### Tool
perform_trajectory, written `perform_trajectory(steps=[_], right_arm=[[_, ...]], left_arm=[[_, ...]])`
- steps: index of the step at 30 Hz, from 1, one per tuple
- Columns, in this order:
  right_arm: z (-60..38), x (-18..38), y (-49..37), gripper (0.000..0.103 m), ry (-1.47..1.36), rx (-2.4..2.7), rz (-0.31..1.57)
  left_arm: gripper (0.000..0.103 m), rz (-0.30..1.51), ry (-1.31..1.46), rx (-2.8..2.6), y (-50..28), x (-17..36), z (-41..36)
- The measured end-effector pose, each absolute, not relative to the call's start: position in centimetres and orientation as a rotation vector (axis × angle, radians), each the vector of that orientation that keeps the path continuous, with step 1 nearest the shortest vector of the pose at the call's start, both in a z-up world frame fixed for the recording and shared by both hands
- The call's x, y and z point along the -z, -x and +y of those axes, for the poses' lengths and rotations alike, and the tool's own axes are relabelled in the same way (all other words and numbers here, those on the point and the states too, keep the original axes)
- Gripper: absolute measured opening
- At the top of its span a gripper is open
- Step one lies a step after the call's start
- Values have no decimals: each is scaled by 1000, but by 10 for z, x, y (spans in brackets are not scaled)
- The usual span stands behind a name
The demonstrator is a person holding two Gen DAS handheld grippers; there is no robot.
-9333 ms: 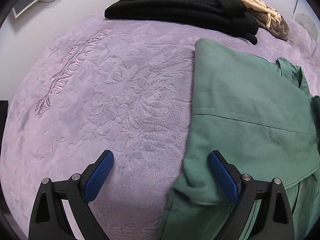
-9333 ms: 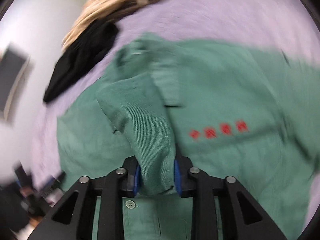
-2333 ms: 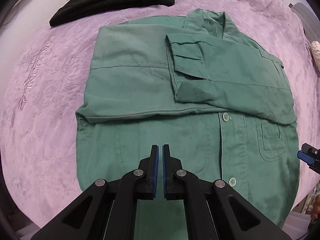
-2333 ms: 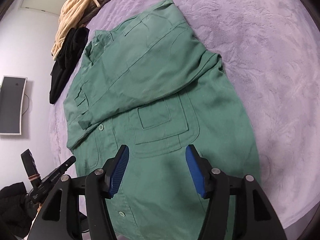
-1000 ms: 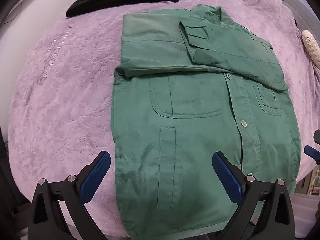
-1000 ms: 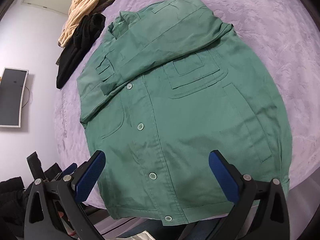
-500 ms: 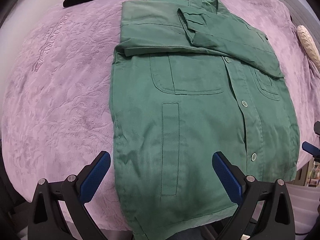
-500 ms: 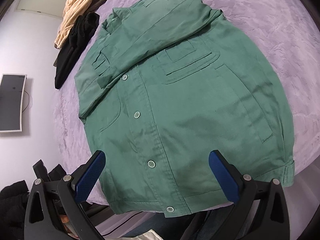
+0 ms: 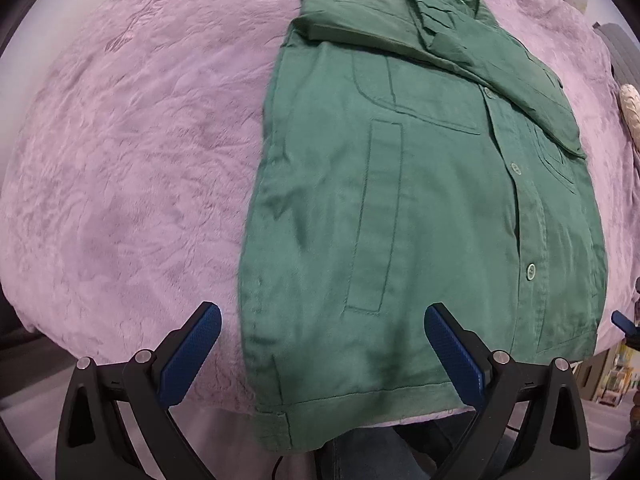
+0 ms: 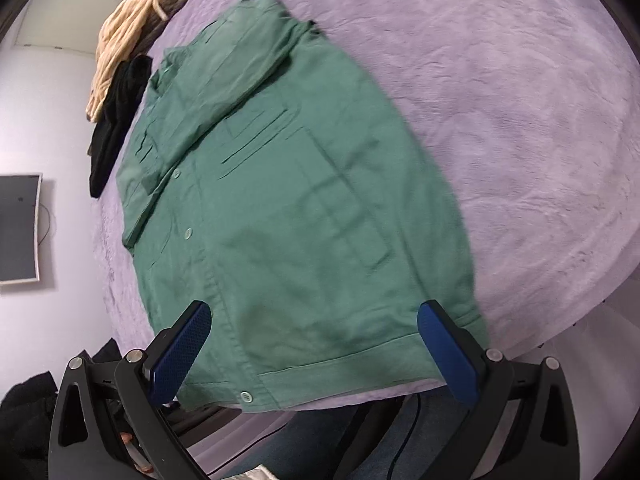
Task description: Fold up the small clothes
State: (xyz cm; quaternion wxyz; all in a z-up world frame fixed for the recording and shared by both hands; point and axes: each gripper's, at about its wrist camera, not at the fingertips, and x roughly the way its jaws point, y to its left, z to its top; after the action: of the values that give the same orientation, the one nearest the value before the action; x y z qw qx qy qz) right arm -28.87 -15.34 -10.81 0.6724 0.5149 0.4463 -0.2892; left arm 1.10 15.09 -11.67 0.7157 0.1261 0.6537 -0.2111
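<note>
A green button-up shirt (image 9: 420, 184) lies flat, front up, on a purple blanket (image 9: 132, 152), both sleeves folded across its chest. Its bottom hem reaches the bed's near edge. It also shows in the right wrist view (image 10: 288, 216). My left gripper (image 9: 322, 344) is open, its blue pads spread either side of the shirt's lower left corner, a little above the hem. My right gripper (image 10: 314, 344) is open over the shirt's lower right hem, holding nothing.
A black garment (image 10: 116, 124) and a beige knitted one (image 10: 132, 24) lie beyond the collar. A dark screen (image 10: 18, 228) hangs on the wall. The blanket (image 10: 520, 128) stretches bare to the shirt's right. The bed edge drops off just below both grippers.
Both grippers have moved down toward the shirt's bottom hem, staying open. The left gripper, shut 2.3 s ago, opened wide. The shirt has not moved.
</note>
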Motion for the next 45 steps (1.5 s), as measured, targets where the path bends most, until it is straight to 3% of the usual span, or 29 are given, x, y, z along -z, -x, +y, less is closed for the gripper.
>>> perform_trajectory(steps=[8,13,22,33,34,36,37,39,41,42,44,45], right_arm=[[-176,136,332,103,-1183,768,972],[-161,173,327,103,-1352,620,975],[-130,166,306,103,-1521,226,736],[-121,191,307,103,-1562,299,799],[-122,190,306,102,-1566,302,796],[-122,189,307,101,-1579,309,787],[-123,189,308,98,-1590,312,776],[-123,190,314,76,-1611,345,782],[-122,194,318,29,-1617,388,811],[-122,194,318,19,-1615,396,815],[-120,191,319,17,-1605,397,793],[-119,187,318,16,-1608,373,764]], left_arm=[[102,1523,-183,448,-7,143,175],[102,1567,-175,522,5,154,168],[102,1599,-162,595,28,154,163],[102,1638,-173,616,29,163,174],[101,1638,-171,610,28,163,174],[91,1624,-176,582,28,159,174],[78,1619,-196,563,26,156,178],[59,1606,-217,559,27,151,182],[41,1603,-201,586,24,146,188],[37,1608,-186,600,22,144,191],[17,1631,-128,641,15,141,197],[17,1646,-92,652,12,139,199]])
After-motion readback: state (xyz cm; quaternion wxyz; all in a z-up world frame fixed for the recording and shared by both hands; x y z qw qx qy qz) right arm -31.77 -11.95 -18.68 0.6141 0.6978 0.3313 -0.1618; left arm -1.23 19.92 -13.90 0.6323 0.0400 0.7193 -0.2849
